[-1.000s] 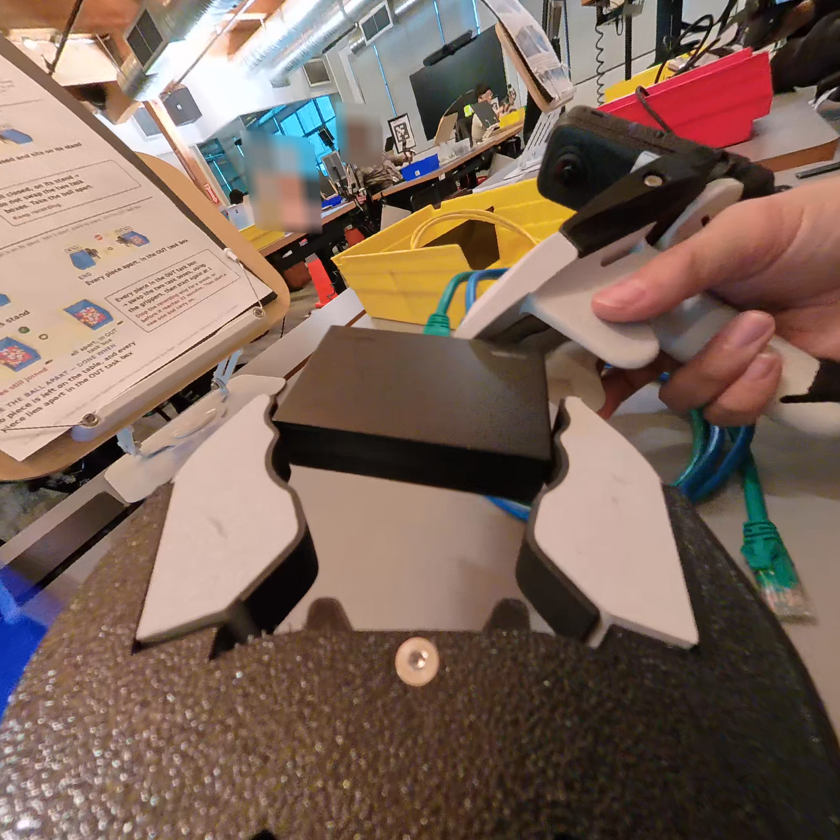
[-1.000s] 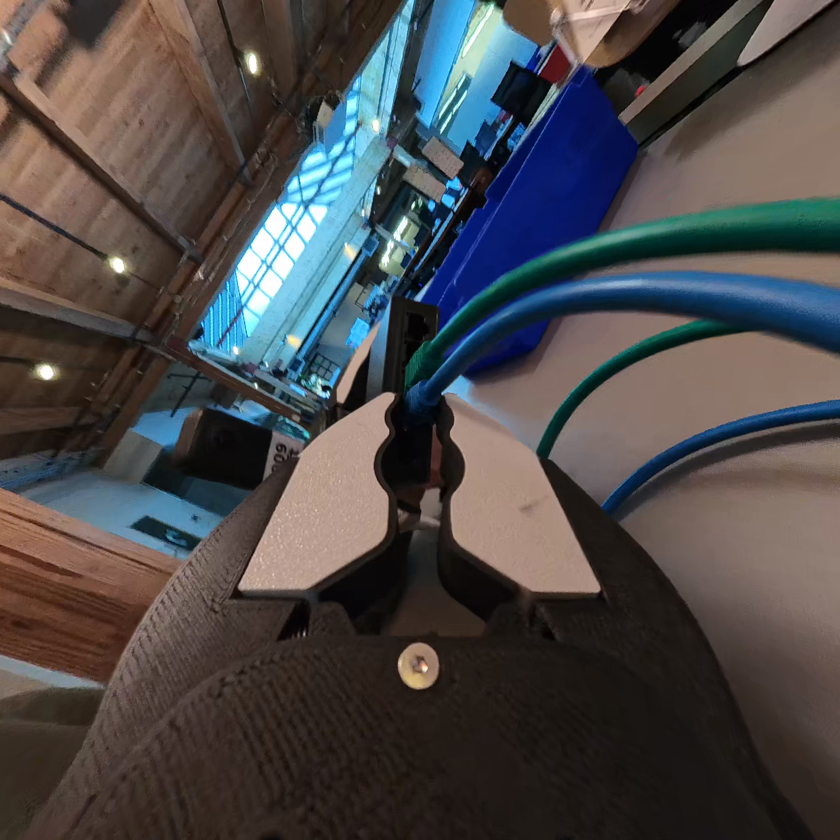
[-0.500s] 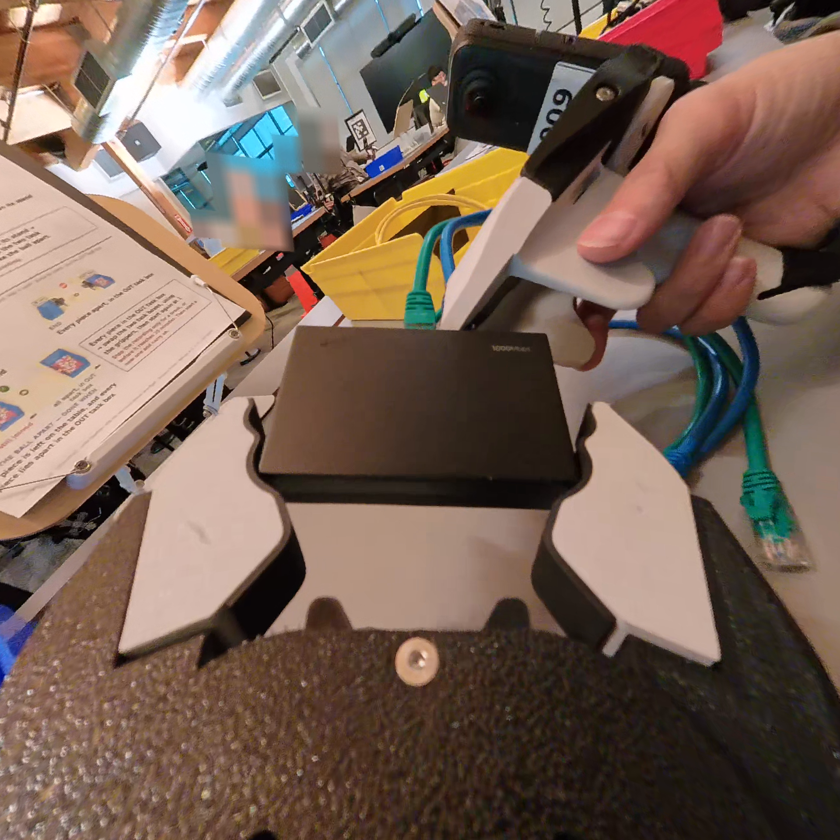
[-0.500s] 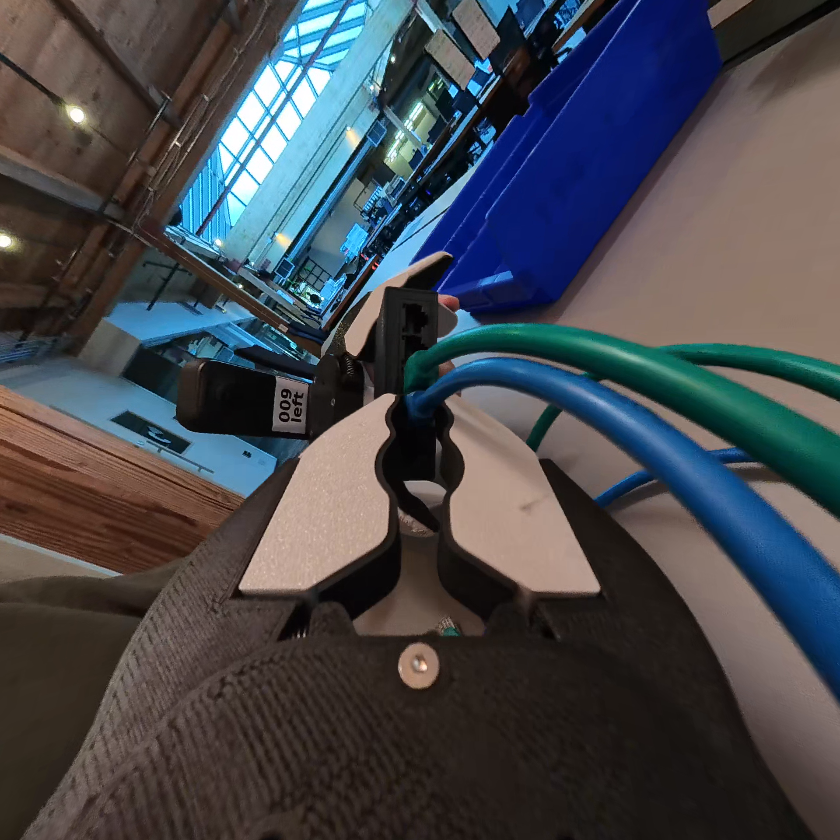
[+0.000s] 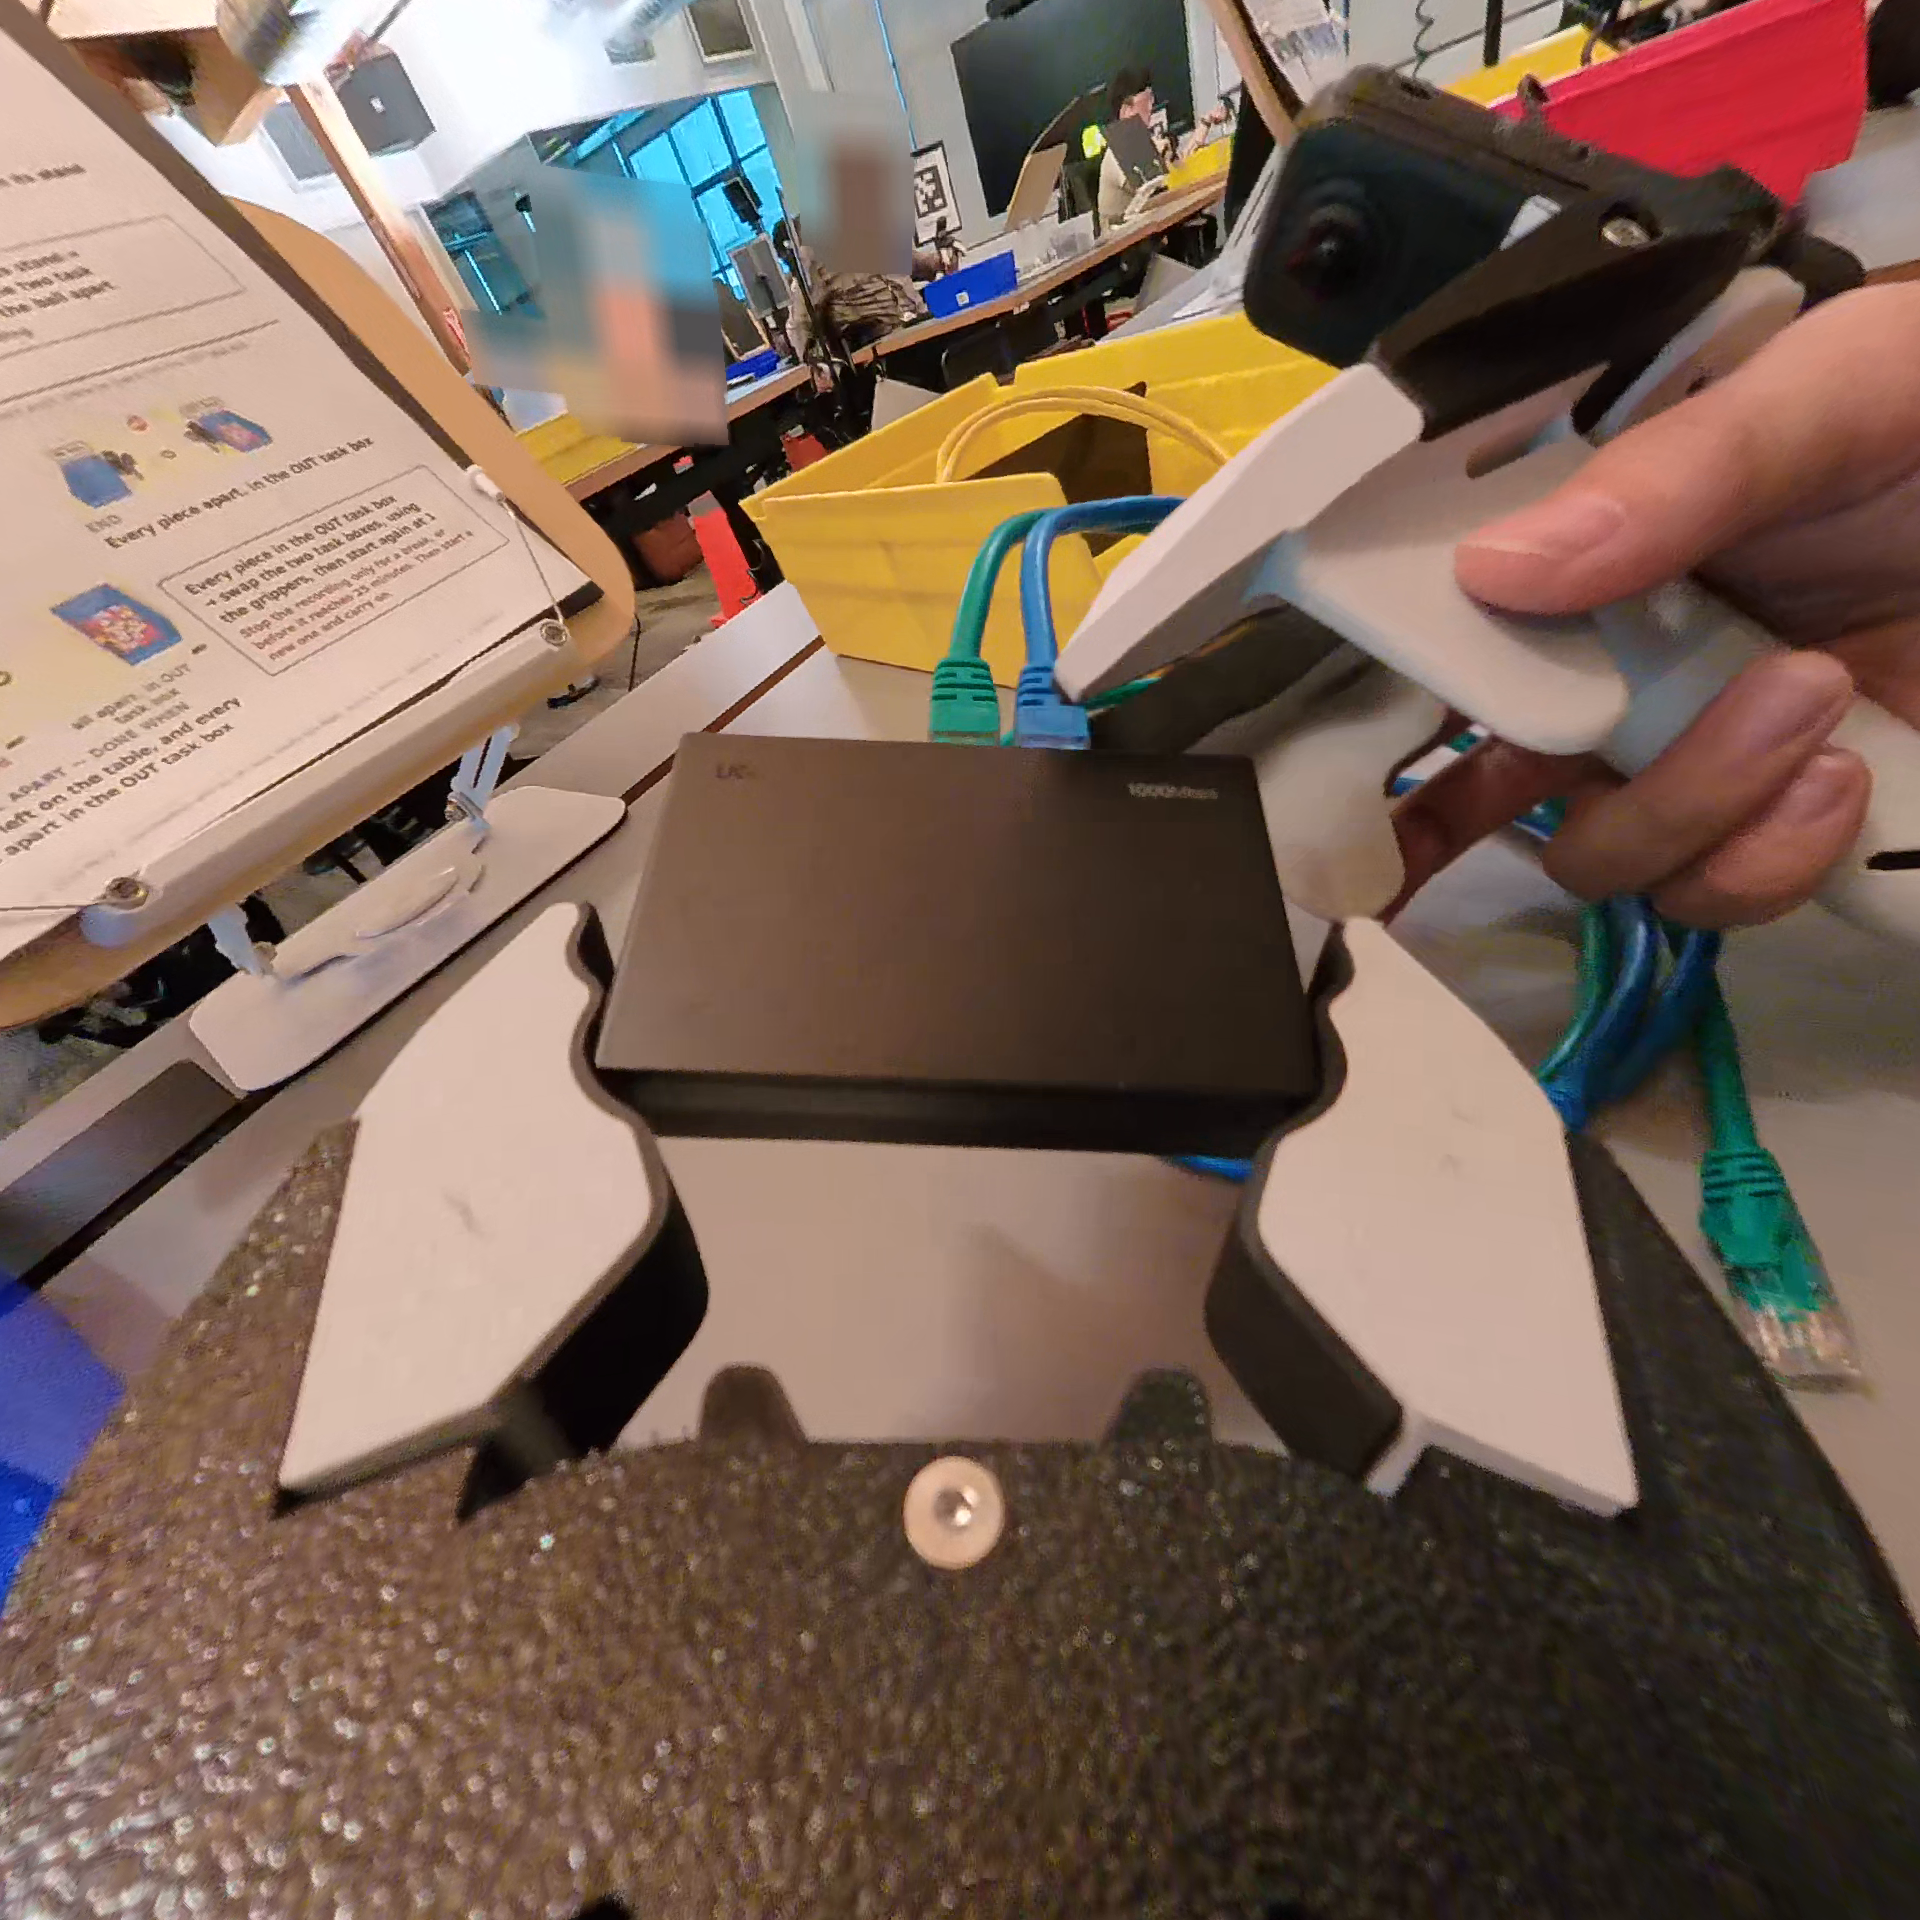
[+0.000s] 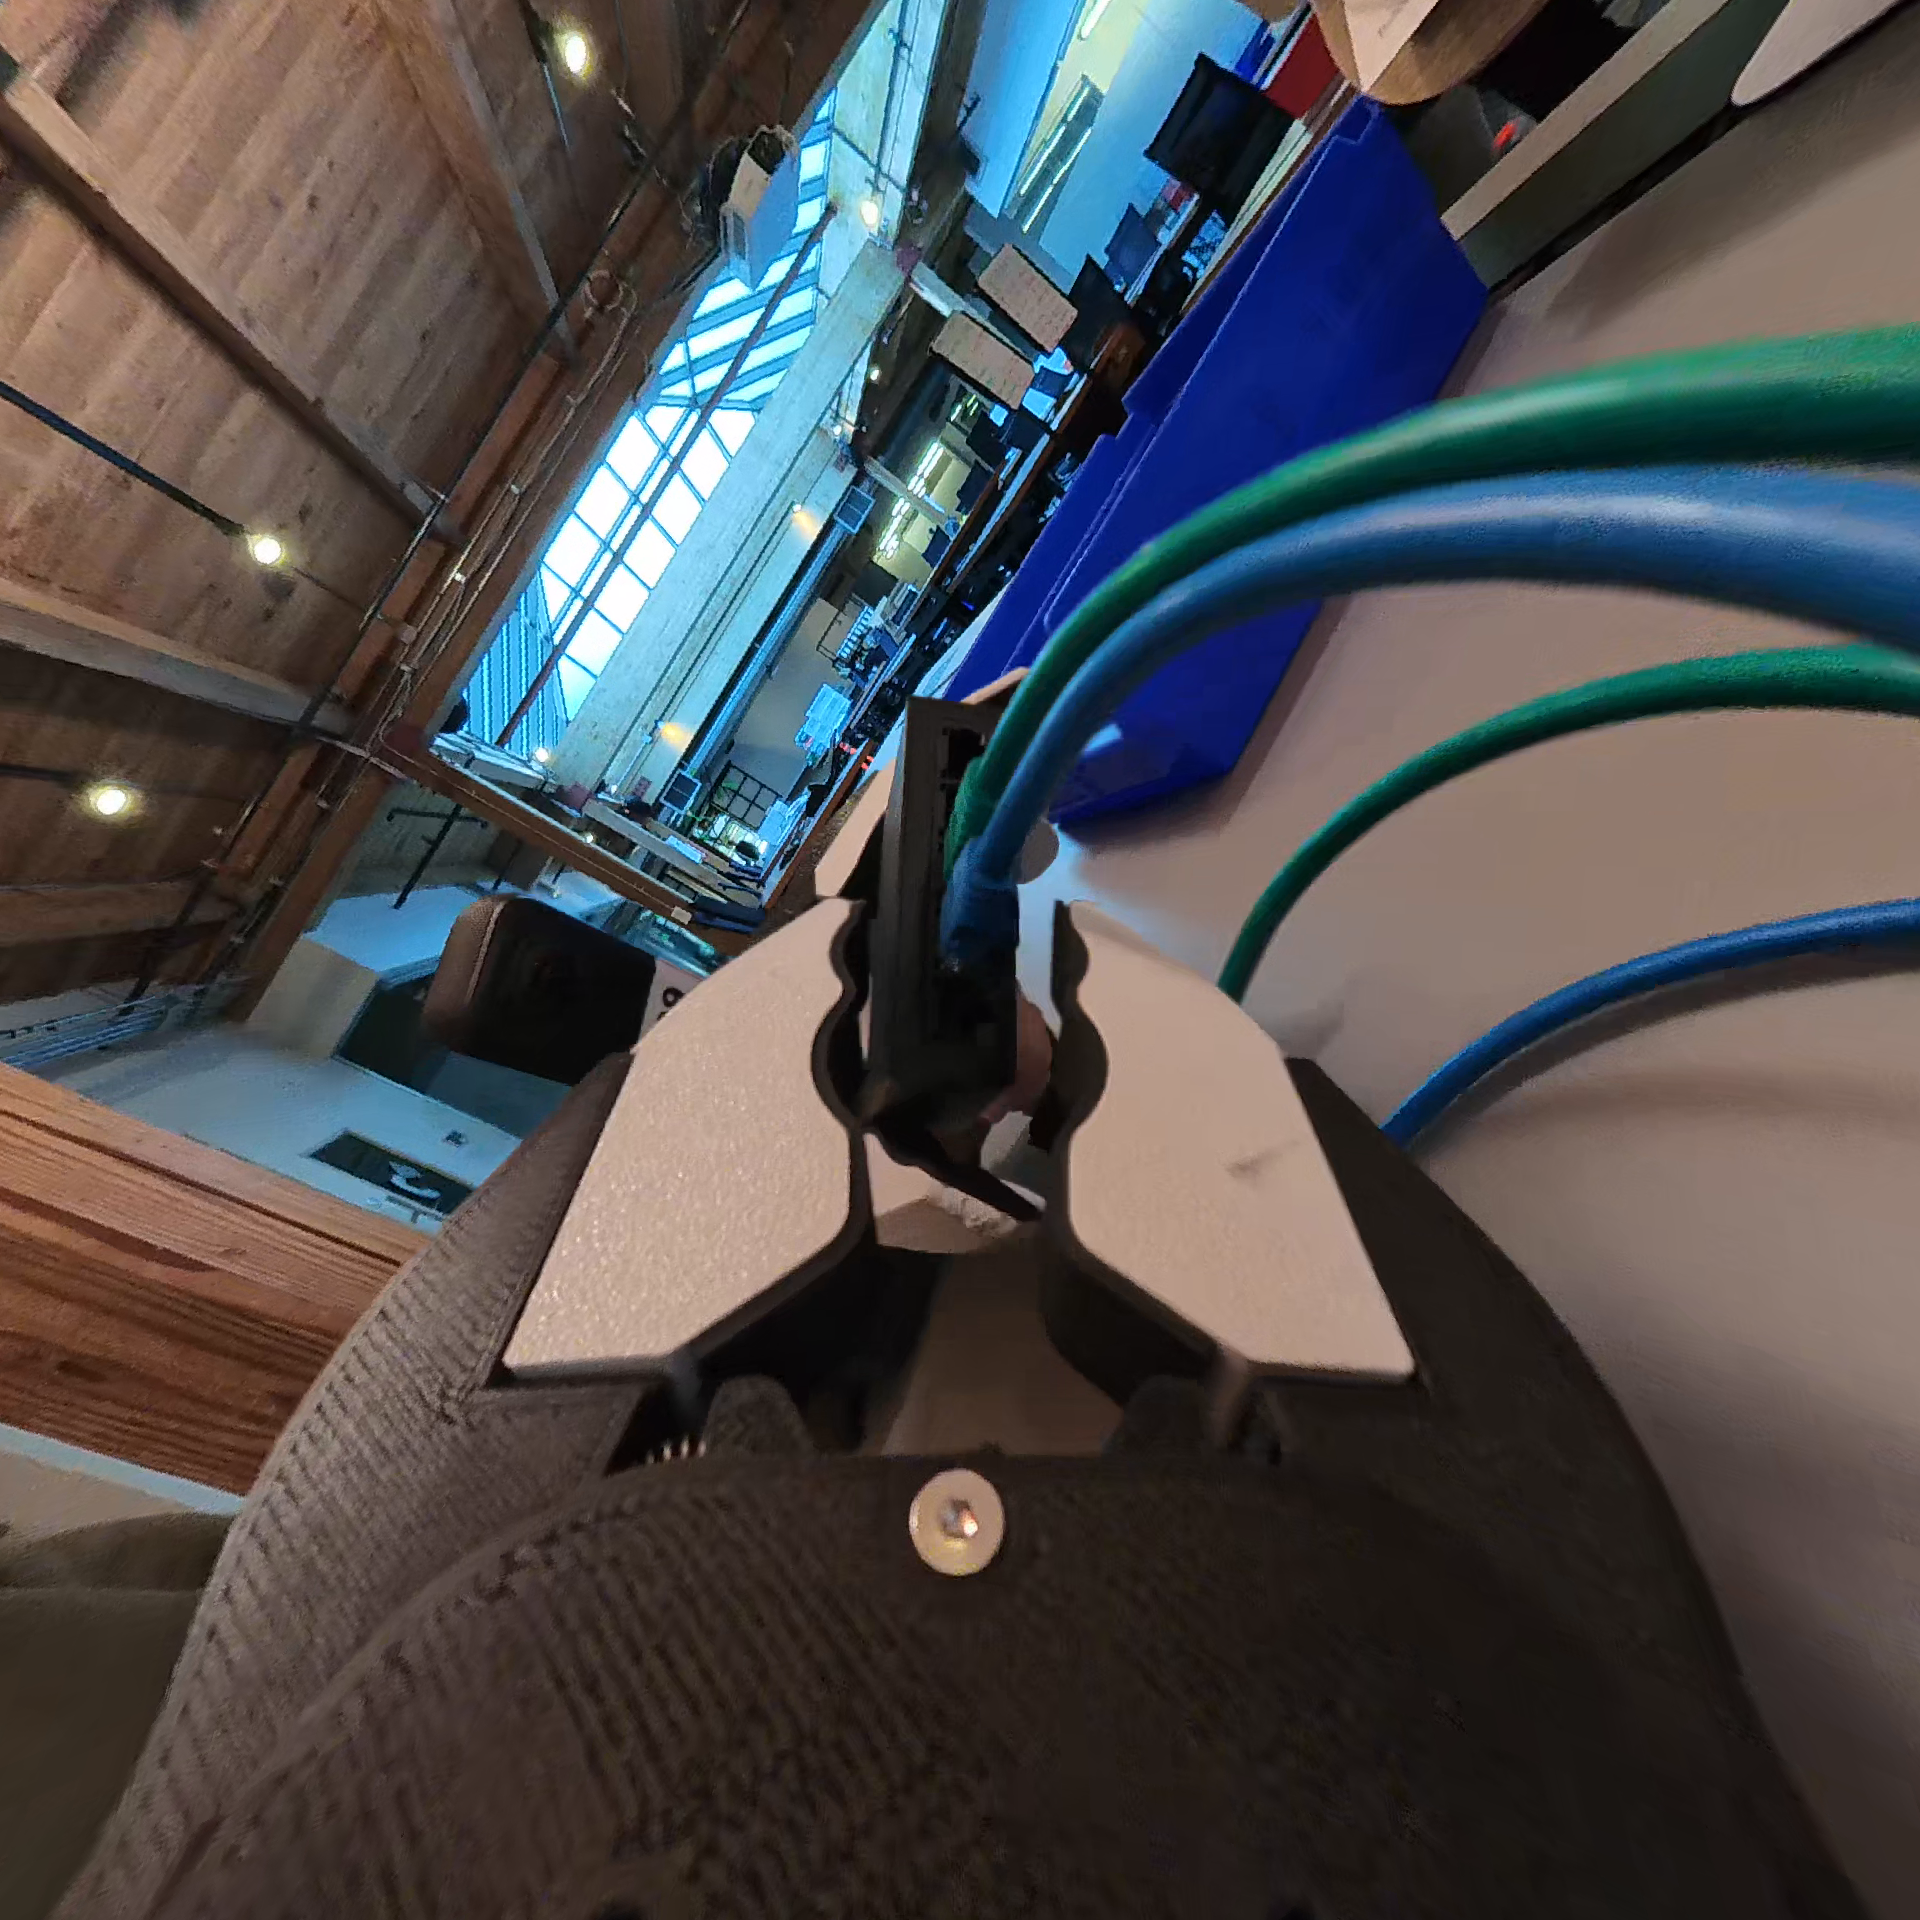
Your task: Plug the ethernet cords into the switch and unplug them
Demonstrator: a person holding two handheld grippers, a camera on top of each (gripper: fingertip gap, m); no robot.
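Observation:
The black switch sits between the fingers of my left gripper, which is shut on its two sides. A green plug and a blue plug are in ports on its far side. My right gripper, held by a hand, has its tips at the blue plug. In the right wrist view the right gripper has its jaws apart on either side of the blue plug and the switch's port face. The green cord and blue cord arc away to the right.
A loose green plug lies on the grey table right of the switch, with coiled cords under the hand. A yellow bin stands behind, a paper on a stand at left, and a blue bin beyond the switch. Both grippers' tips are close together, under 4 cm apart.
My right gripper's jaws have opened from their pinch on the blue plug. The blue plug now sits in the switch beside the green one. The left gripper still holds the switch.

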